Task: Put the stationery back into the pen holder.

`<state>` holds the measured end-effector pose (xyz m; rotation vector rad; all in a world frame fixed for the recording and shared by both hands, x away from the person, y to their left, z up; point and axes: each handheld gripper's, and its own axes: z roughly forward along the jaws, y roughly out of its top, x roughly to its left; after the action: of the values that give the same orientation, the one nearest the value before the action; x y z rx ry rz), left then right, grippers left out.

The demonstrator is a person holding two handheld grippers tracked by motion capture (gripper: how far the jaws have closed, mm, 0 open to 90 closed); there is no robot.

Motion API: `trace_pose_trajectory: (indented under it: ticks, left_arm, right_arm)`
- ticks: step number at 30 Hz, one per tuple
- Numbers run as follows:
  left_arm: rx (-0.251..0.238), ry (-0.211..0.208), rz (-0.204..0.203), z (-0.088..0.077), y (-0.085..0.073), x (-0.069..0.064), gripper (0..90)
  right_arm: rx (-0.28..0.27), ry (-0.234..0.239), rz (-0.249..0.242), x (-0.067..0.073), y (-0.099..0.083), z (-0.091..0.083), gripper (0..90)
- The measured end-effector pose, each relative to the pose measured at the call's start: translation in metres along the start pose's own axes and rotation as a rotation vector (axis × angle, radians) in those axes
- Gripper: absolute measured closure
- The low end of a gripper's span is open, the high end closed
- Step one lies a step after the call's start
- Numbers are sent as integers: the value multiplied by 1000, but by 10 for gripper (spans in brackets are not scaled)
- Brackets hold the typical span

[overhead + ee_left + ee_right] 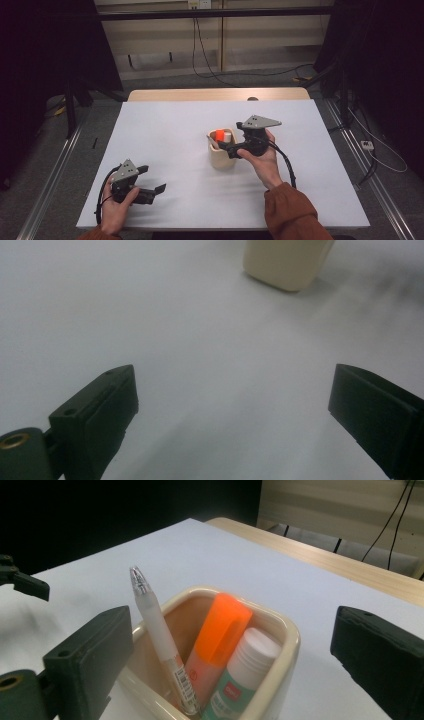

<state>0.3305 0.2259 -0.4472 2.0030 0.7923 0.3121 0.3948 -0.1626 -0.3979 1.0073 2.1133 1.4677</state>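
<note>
**Q:** Where do your two tools stand?

**A:** My right gripper (227, 146) hangs at the cream holder (280, 630) mid-table, jaws spread wide and empty. In the holder stand a clear pen (157, 635), an orange highlighter (220, 630) and a white-capped glue stick (245, 667). My left gripper (152, 192) rests low near the front edge, well apart from the holder, jaws also spread, gripping nothing.

**Q:** What could go wrong?

**A:** The three items lean close together. Closing on one, I judge, could snag its neighbour or tip the holder, which looks light, though the high view is too dim to be sure.

**Q:** And the setting?

**A:** A smooth white table top (165, 135), bare wood at its far edge, cables (205, 60) trailing over the grey floor beyond.
</note>
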Motion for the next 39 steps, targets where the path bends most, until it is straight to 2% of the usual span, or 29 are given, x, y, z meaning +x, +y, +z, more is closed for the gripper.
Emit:
trace_pose_trajectory:
  ticks: [8,12,22,31,39]
  left_arm:
    - [-14,-5,6,-2,-1,0,56]
    - [-14,-4,-1,-2,-1,0,56]
    - [-12,-6,-21,-3,-2,3,56]
    - [-26,2,-28,-4,-2,2,56]
    - [-30,12,-27,-5,-1,1,56]
  right_arm:
    - [11,-19,4,-1,1,-4,44]
    - [44,-48,-13,0,0,-7,46]
    - [58,-84,-16,-2,-4,-15,49]
    - [48,-99,-4,-3,-9,-25,50]
    - [28,-134,18,-9,-19,-43,52]
